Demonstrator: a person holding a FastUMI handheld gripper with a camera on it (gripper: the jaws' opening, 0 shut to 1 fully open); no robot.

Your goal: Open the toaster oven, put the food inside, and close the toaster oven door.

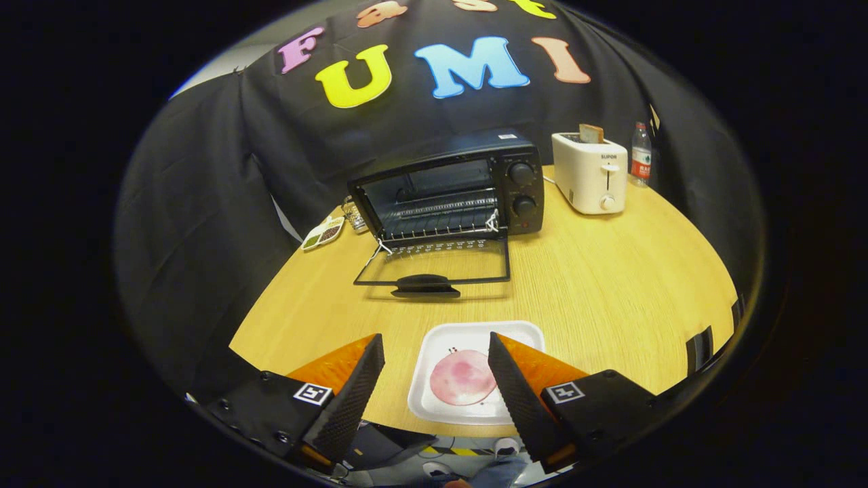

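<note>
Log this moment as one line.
toaster oven: door open, down | food: on white tray, between fingers | gripper: open, holding nothing

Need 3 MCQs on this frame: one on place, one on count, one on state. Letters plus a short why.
1. Where is the white tray with the pink food?
A. inside the toaster oven
B. on the table near the fingers, in front of the open door
C. on top of the toaster

2. How many round knobs show on the toaster oven front?
A. two
B. four
C. none

3. How does the oven door stand?
A. shut
B. half raised
C. folded down flat, open

Key: 1 B, the tray lies on the wooden table, partly between the fingers of the gripper, which are spread and hold nothing. 2 A, two knobs sit one above the other beside the cavity. 3 C, the door lies down and the rack inside shows.
</note>
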